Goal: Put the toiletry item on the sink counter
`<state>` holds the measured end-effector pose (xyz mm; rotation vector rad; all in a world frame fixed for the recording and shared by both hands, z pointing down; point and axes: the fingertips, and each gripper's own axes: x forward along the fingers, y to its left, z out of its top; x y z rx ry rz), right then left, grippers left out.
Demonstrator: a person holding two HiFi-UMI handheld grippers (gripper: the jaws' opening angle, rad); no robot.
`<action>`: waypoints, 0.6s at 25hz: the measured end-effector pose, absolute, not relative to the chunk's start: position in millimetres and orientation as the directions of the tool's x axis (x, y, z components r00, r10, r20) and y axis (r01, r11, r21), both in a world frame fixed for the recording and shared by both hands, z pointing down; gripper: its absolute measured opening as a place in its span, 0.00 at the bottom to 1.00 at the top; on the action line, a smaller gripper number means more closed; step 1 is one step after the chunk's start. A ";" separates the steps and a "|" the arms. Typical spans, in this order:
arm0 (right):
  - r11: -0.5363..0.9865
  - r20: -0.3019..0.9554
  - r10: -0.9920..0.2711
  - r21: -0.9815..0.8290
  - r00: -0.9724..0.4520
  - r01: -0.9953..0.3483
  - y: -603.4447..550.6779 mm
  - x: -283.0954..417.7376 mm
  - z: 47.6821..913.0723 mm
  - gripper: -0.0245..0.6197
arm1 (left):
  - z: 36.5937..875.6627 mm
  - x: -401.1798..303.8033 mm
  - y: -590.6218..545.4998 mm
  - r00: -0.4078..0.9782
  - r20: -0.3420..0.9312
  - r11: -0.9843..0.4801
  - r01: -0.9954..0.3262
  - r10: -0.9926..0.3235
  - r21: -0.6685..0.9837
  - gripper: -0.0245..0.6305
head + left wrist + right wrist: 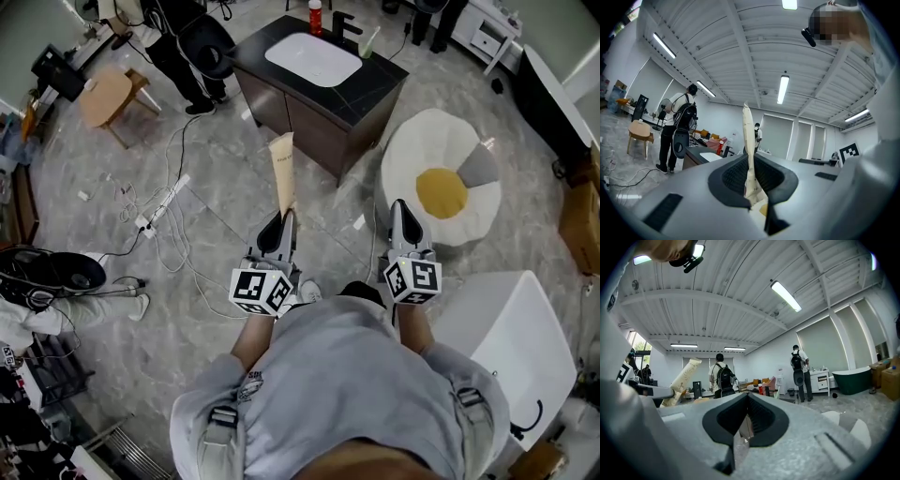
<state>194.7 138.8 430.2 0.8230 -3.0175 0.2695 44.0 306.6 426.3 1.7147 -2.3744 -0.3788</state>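
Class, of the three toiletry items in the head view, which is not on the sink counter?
The beige tube, gripped by the left gripper above the floor. The red bottle and the green item are on the counter.

Bright, even indoor light falls from long white fluorescent ceiling tubes (783, 89), which blow out to glare in both gripper views. The pale grey polished stone floor (216, 197) shows a soft sheen and only faint shadows. The gripper views are fisheye: ceiling beams bow, corners fall black. The grey left claw (750, 161) and right claw (746, 397) look soft up close; the head view is sharp mid-frame
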 end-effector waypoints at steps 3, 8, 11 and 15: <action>0.856 0.058 -0.487 -0.169 -0.872 -0.489 145.6 173.7 434.9 0.05 | 427.2 26.9 306.8 -0.325 0.000 0.308 -0.895 -0.946 0.323 0.08; 0.861 0.066 -0.477 -0.167 -0.876 -0.481 139.7 149.4 439.9 0.05 | 434.1 5.4 298.3 -0.335 0.008 0.318 -0.885 -0.942 0.341 0.08; 0.858 0.067 -0.481 -0.168 -0.874 -0.485 125.2 134.9 441.0 0.05 | 435.4 -8.6 284.8 -0.332 0.012 0.316 -0.886 -0.943 0.339 0.08; 0.860 0.076 -0.471 -0.179 -0.879 -0.477 102.1 109.4 447.1 0.05 | 436.6 -31.8 261.6 -0.340 0.017 0.325 -0.883 -0.940 0.338 0.08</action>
